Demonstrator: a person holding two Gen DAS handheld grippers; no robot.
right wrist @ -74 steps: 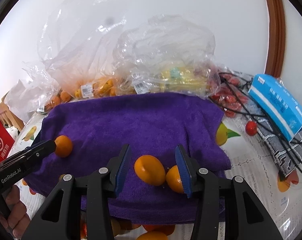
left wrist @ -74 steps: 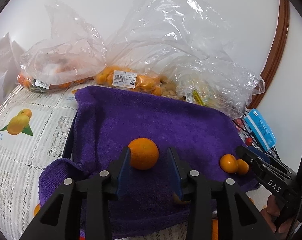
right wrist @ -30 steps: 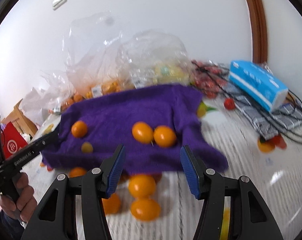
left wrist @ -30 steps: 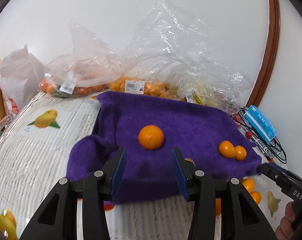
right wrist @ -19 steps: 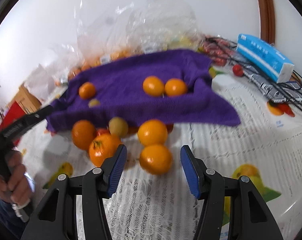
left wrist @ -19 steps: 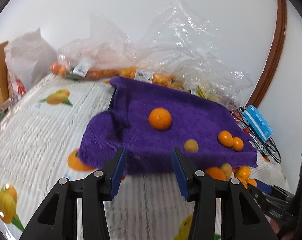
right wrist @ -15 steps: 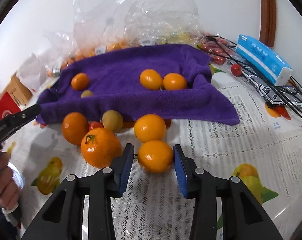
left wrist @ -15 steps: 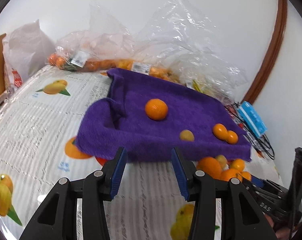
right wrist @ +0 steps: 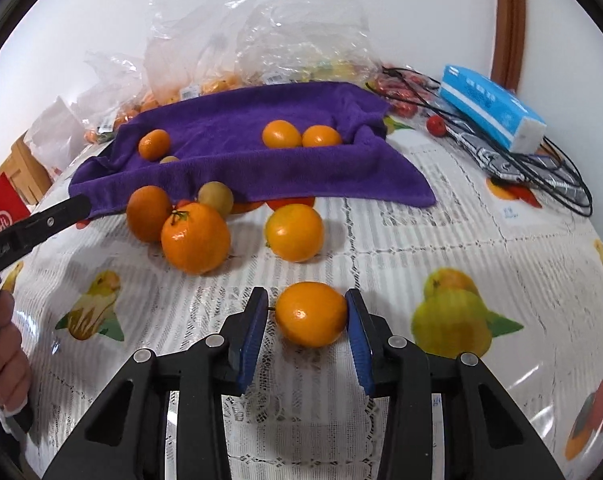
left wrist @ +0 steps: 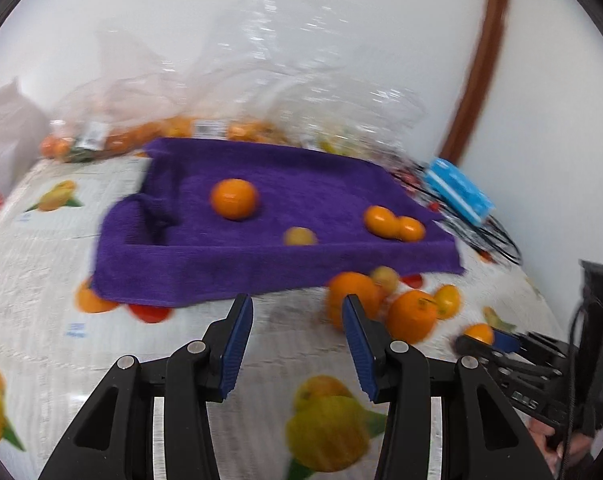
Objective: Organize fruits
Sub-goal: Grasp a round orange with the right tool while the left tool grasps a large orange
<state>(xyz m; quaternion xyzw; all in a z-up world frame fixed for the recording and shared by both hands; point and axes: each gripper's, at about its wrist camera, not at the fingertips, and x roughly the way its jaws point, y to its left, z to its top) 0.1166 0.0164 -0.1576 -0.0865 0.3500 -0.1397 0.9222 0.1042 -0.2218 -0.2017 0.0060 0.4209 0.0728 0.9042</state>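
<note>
Right gripper, jaws drawn in around a small orange on the tablecloth; right pad touching, left a sliver off (grip unconfirmed). Purple towel lies straight ahead. Left gripper, partly open, holds nothing, farther from the fruit.

Little can be read. White lettering on the side of the left gripper is blurred beyond reading. The red box, left of the purple towel, bears a round white emblem with an unclear character. Price labels on the plastic bags behind the towel are too small to read.
</note>
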